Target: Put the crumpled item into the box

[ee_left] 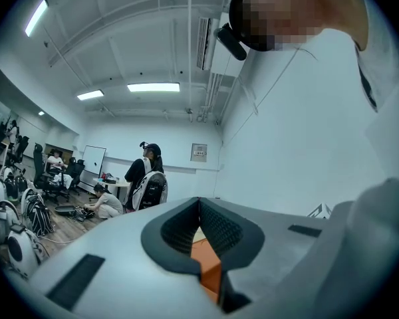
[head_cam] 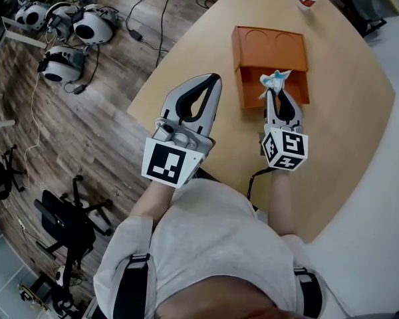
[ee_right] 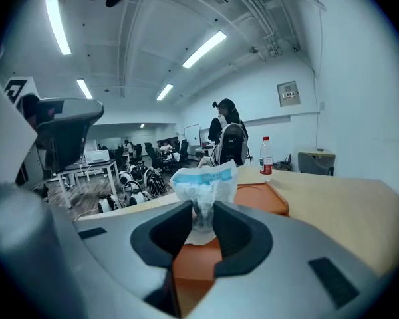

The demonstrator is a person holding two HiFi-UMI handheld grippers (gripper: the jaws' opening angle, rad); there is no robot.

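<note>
The crumpled item [head_cam: 275, 80] is a wad of thin white-and-blue film. I'd judge it light, soft and springy, and apt to slip from a loose pinch, so its bunched lower waist looks the surest hold. The right gripper [head_cam: 277, 93] has its dark pads [ee_right: 231, 226] clamped right there, holding the wad over the orange box [head_cam: 253, 85]. The box is smooth, stiff and shallow, with rounded corners, and sits on the pale wooden table [head_cam: 346, 111]. To the left, the left gripper [head_cam: 211, 79] has its jaws together on nothing, near the table's left edge.
</note>
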